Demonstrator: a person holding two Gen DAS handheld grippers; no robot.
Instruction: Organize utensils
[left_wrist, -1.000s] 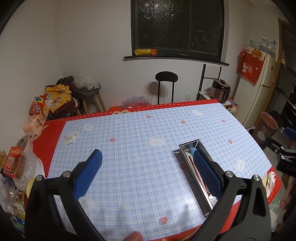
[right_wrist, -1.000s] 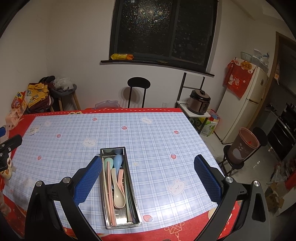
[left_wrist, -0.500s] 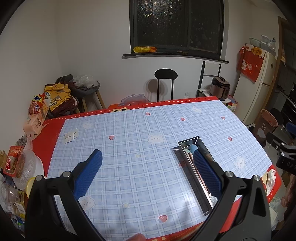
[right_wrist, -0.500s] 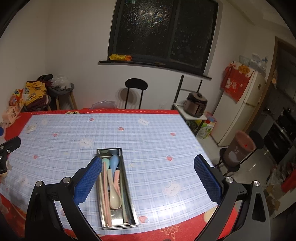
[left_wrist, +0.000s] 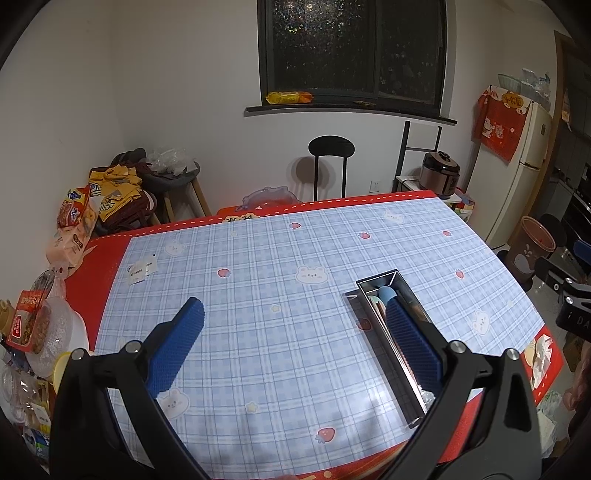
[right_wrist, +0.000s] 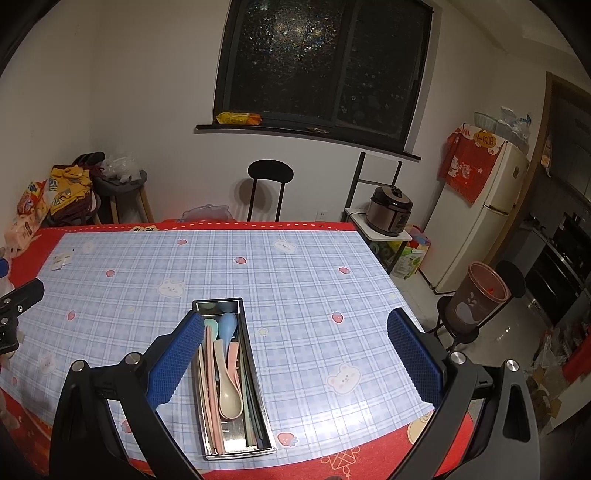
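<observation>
One metal tray (right_wrist: 258, 373) sits on the worktop (right_wrist: 303, 280), near its front edge, long and narrow, with shiny steel walls and its length running from 12 to 6 o'clock in the right wrist view. In the left wrist view the same tray (left_wrist: 376, 291) lies at about 3 o'clock, angled, and is partly hidden behind that claw's right finger.

Inside the tray, three spoons can be counted: a blue spoon (right_wrist: 227, 325) with its bowl toward 12 o'clock, a beige spoon (right_wrist: 229, 400) with its bowl toward 6 o'clock, and a mint-green spoon (right_wrist: 211, 324) just left of the blue one. Pink chopsticks (right_wrist: 211, 398) lie along the left wall and dark green chopsticks (right_wrist: 255, 402) along the right wall; their exact number cannot be told. All pieces lie lengthwise, overlapping one another.

The left claw (left_wrist: 293, 343) is spread wide with nothing between its two blue-padded fingers, hovering over the checked cloth. The right claw (right_wrist: 295, 356) is equally wide apart and empty, its left finger (right_wrist: 177, 360) overlapping the tray's left wall in view; whether it touches cannot be told.

One black stool (right_wrist: 270, 171) stands at 12 o'clock beyond the worktop, and one rice cooker (right_wrist: 390, 210) at 2 o'clock.
</observation>
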